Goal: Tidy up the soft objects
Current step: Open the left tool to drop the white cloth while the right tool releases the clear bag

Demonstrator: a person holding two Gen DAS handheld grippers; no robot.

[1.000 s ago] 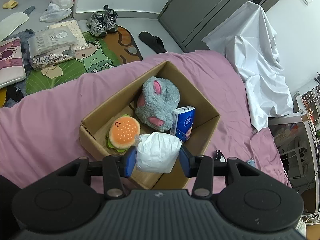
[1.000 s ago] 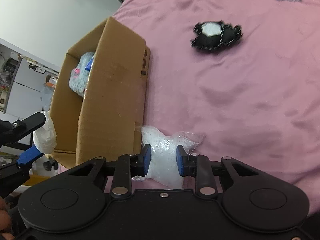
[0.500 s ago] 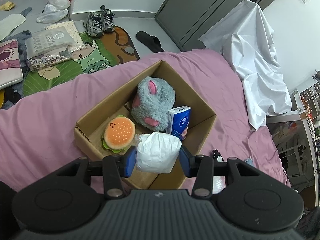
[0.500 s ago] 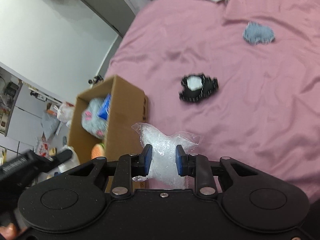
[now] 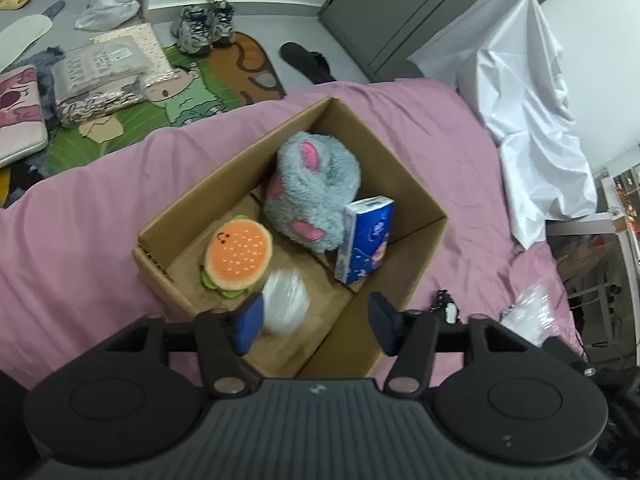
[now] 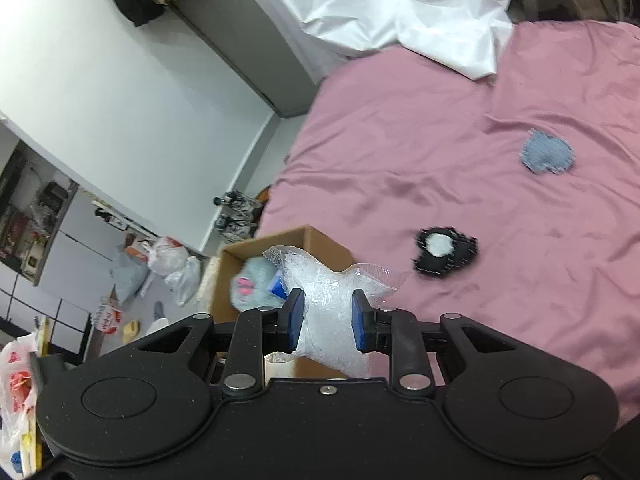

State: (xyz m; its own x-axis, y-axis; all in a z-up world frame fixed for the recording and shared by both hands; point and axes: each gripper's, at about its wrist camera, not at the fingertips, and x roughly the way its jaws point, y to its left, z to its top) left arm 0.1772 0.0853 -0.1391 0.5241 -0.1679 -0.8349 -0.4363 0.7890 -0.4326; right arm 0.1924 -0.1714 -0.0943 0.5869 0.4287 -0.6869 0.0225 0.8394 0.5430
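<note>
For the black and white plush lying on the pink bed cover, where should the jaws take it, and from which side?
Probably from above, across the narrow waist of the black and white plush. It lies flat and alone on the pink bed cover, so nothing blocks a downward approach; its lobed outline leaves the middle as the slimmest span.

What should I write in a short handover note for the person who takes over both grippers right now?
Left gripper: jaws have just been opening; the white packet is released, blurred, dropping into the cardboard box.
Right gripper: shut on the clear plastic bag, held above the bed near the box.
Done: burger plush, grey plush and blue tissue pack are in the box.
Left: put the clear bag in; then probably the black-and-white item and the blue-grey item, both on the pink sheet.
</note>
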